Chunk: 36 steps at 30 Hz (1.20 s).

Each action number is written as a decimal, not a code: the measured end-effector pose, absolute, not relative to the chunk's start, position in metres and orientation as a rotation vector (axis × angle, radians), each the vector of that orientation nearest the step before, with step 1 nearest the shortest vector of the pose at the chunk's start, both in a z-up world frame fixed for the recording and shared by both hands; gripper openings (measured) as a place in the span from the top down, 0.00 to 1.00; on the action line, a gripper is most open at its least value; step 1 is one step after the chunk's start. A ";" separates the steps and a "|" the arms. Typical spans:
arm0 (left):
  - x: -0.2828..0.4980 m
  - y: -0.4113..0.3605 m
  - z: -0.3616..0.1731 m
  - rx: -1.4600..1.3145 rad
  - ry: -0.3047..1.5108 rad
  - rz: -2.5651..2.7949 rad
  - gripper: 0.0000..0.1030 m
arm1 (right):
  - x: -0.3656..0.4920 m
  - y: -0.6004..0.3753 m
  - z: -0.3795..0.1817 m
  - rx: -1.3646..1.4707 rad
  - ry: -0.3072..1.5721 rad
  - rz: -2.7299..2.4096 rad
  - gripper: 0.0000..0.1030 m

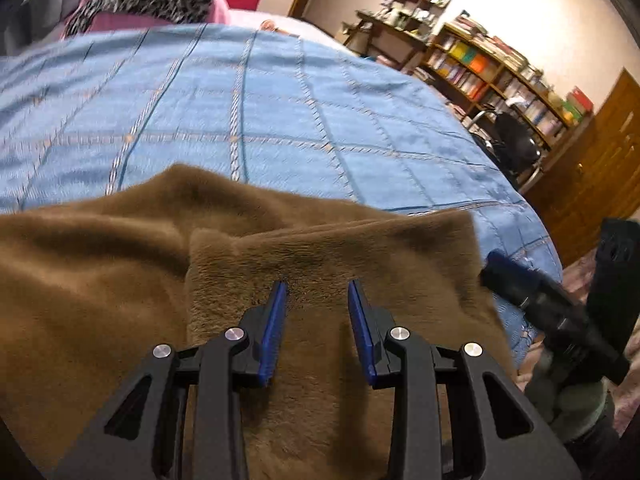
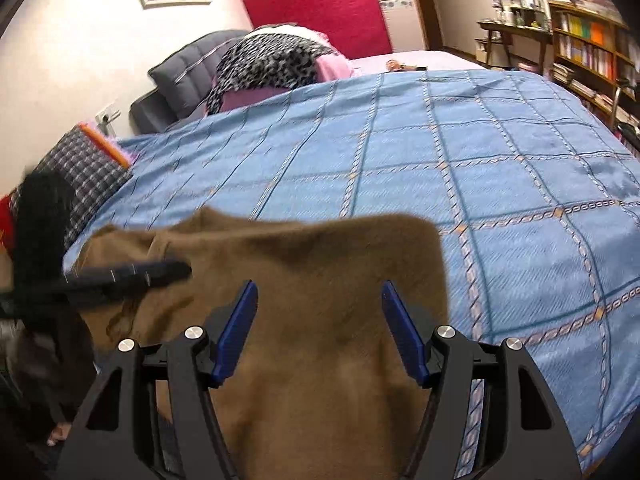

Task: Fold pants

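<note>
Brown fleece pants (image 1: 120, 280) lie at the near edge of a bed covered by a blue checked bedspread (image 1: 280, 100). One folded layer (image 1: 328, 248) rests on top of the rest. My left gripper (image 1: 317, 284) hovers over that layer, its blue pads a narrow gap apart and pinching no fabric. In the right wrist view the pants (image 2: 320, 248) end in a rounded edge on the bedspread (image 2: 480, 160). My right gripper (image 2: 319, 283) stands open above the cloth, pads wide apart. Each gripper shows in the other's view: the right one (image 1: 496, 264), the left one (image 2: 176, 270).
A leopard-print blanket (image 2: 268, 60) and a grey headboard (image 2: 192, 68) sit at the far end of the bed. A checked pillow (image 2: 84, 160) lies at the bed's left edge. Bookshelves (image 1: 500, 76) and a dark chair (image 1: 516, 144) stand beyond the right side.
</note>
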<state>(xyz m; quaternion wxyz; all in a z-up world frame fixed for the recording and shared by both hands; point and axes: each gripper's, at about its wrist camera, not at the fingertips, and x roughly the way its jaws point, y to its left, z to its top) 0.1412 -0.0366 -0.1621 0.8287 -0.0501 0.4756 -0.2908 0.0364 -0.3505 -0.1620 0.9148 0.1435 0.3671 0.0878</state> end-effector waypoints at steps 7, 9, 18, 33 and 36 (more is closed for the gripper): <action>0.148 -0.031 -0.176 -0.123 1.008 -0.621 0.69 | 0.068 -0.354 -0.179 0.303 0.792 0.170 0.36; 0.148 -0.030 -0.179 -0.129 1.008 -0.623 0.69 | 0.074 -0.353 -0.193 0.288 0.818 0.160 0.36; 0.146 -0.029 -0.193 -0.093 0.941 -0.647 0.70 | 0.077 -0.341 -0.220 0.176 0.775 0.132 0.35; 0.121 0.034 -0.140 -0.237 0.863 -0.528 0.41 | 0.072 -0.331 -0.204 0.145 0.805 0.078 0.35; 0.116 0.073 -0.137 -0.297 0.864 -0.441 0.41 | 0.068 -0.331 -0.198 0.164 0.807 0.063 0.35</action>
